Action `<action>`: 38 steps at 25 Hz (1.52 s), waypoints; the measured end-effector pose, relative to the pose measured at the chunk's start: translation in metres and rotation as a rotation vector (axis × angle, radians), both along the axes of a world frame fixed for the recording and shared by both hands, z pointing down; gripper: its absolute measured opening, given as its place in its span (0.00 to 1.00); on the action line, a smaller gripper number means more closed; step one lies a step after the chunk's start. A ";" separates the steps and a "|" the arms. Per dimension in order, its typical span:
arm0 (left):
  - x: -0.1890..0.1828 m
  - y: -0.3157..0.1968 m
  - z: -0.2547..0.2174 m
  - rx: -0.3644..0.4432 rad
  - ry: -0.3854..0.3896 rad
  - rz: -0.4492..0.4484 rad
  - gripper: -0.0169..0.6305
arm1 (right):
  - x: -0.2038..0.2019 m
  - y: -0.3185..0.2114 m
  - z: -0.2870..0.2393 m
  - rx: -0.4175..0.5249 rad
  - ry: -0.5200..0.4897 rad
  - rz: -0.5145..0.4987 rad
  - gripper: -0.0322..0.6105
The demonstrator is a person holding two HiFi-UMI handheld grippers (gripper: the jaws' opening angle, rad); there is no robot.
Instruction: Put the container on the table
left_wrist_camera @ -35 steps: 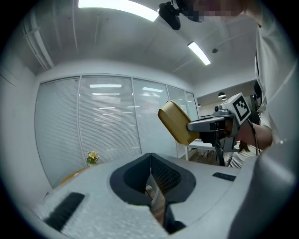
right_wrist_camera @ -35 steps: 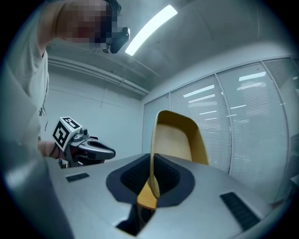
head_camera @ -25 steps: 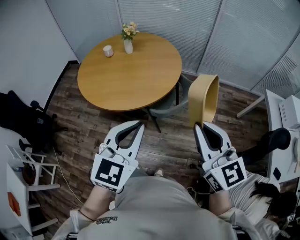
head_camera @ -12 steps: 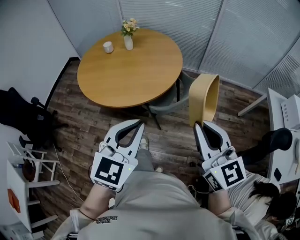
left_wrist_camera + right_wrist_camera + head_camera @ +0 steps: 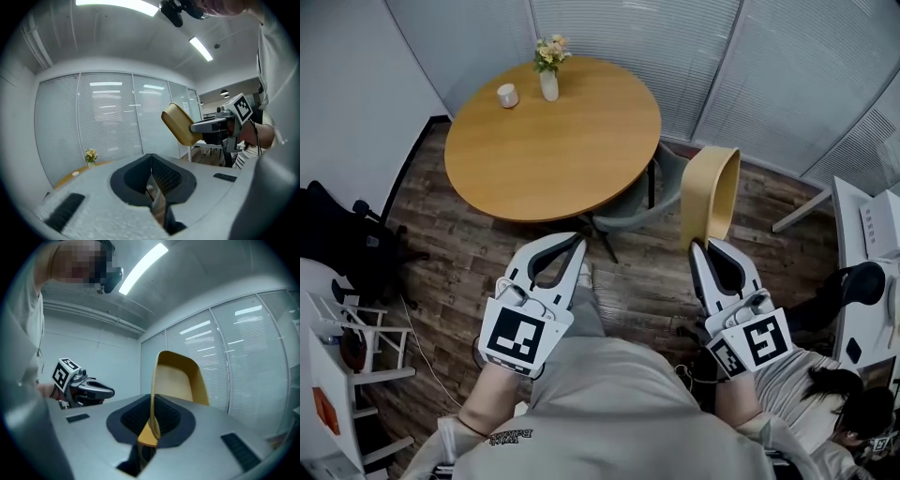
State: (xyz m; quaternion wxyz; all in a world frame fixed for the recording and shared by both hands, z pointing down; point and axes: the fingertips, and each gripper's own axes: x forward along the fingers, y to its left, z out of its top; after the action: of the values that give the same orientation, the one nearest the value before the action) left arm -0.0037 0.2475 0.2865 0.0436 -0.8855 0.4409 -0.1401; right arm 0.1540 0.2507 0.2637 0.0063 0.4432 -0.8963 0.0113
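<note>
near rim of yellow container (image 5: 701, 202) hidden inside clamped right gripper (image 5: 705, 246)

Left tongs (image 5: 577, 242) closed and empty, right tongs (image 5: 697, 247) clamped on the container (image 5: 712, 192) (both pointing forward).

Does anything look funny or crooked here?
Yes: the yellow container hangs tipped on its side, its rim pinched in the right gripper, over the floor, not on the round table. The cup and vase there stand upright.
</note>
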 end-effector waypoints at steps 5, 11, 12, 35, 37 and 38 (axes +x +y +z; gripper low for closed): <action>-0.009 -0.029 0.007 -0.009 0.009 0.005 0.06 | -0.011 -0.027 0.009 -0.014 0.029 -0.004 0.11; -0.021 -0.071 0.009 -0.027 0.018 0.019 0.06 | -0.024 -0.065 0.013 -0.044 0.050 0.010 0.11; -0.023 -0.079 0.011 -0.032 0.018 0.022 0.06 | -0.027 -0.073 0.013 -0.047 0.051 0.009 0.11; -0.097 -0.322 0.024 -0.091 -0.009 0.085 0.06 | -0.095 -0.308 0.014 -0.109 0.063 0.097 0.11; -0.102 -0.340 0.024 -0.088 -0.015 0.095 0.06 | -0.102 -0.325 0.013 -0.107 0.063 0.101 0.11; -0.104 -0.348 0.024 -0.086 -0.017 0.100 0.06 | -0.105 -0.332 0.012 -0.105 0.063 0.104 0.11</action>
State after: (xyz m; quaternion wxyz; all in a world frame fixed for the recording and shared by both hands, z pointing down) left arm -0.1080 -0.1000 0.3103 0.0162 -0.9063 0.3892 -0.1640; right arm 0.0494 -0.0809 0.2759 0.0574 0.4883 -0.8696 0.0447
